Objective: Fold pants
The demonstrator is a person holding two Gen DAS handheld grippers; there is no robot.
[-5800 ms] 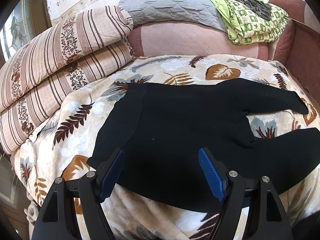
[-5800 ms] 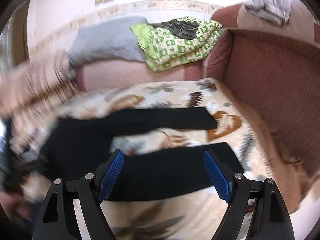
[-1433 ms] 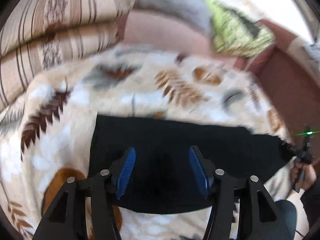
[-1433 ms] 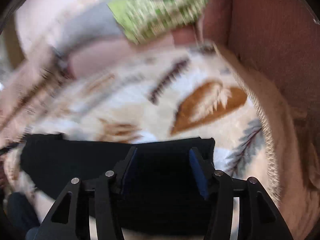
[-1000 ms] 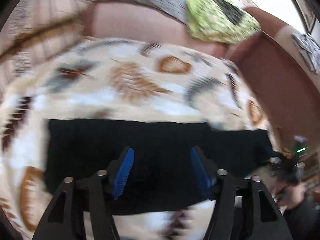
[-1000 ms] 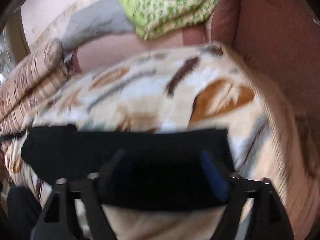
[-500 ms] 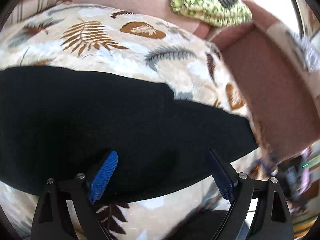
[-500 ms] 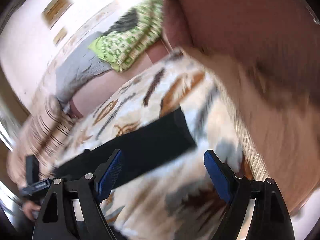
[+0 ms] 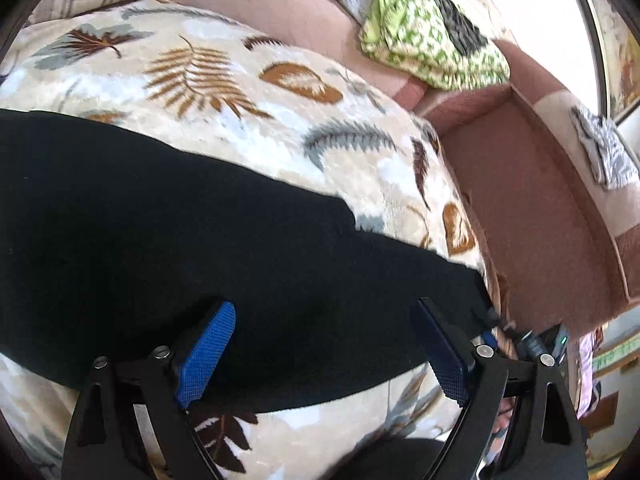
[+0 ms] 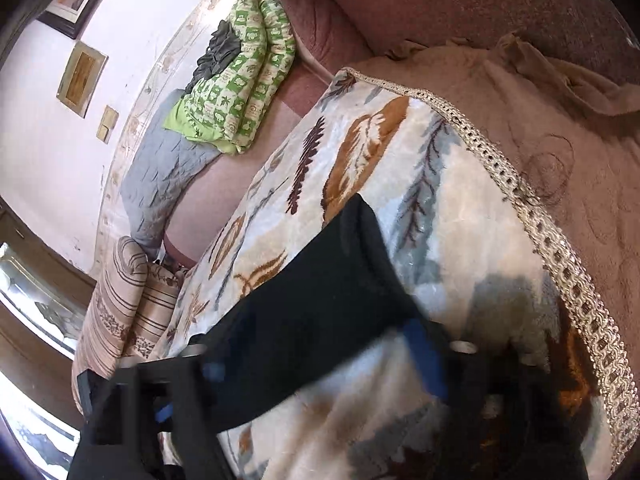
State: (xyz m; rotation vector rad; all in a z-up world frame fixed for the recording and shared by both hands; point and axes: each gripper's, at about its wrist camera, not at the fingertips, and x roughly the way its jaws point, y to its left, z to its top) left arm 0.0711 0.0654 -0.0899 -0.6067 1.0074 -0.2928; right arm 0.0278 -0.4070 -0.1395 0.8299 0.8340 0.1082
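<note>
The black pants (image 9: 168, 224) lie folded lengthwise, one leg on the other, on a leaf-patterned blanket (image 9: 224, 76). My left gripper (image 9: 320, 354) is open and empty, hovering over the near edge of the pants around mid-length. In the right wrist view the pants (image 10: 320, 312) run diagonally, hem end toward the blanket's fringe. My right gripper (image 10: 320, 364) is motion-blurred, open and empty, over the near edge of the leg end. The right gripper also shows at the pants' hem in the left wrist view (image 9: 536, 340).
A maroon sofa armrest (image 9: 532, 184) borders the blanket on the right. A green patterned quilt (image 10: 236, 84) and a grey quilt (image 10: 160, 184) lie on the backrest. Striped bedding (image 10: 124, 304) is stacked at the far end. The blanket's fringe edge (image 10: 556, 240) lies near the hem.
Both grippers have let go of the pants and opened wide. The left has swung right along the folded pants; the right has tilted and swung toward the hem end.
</note>
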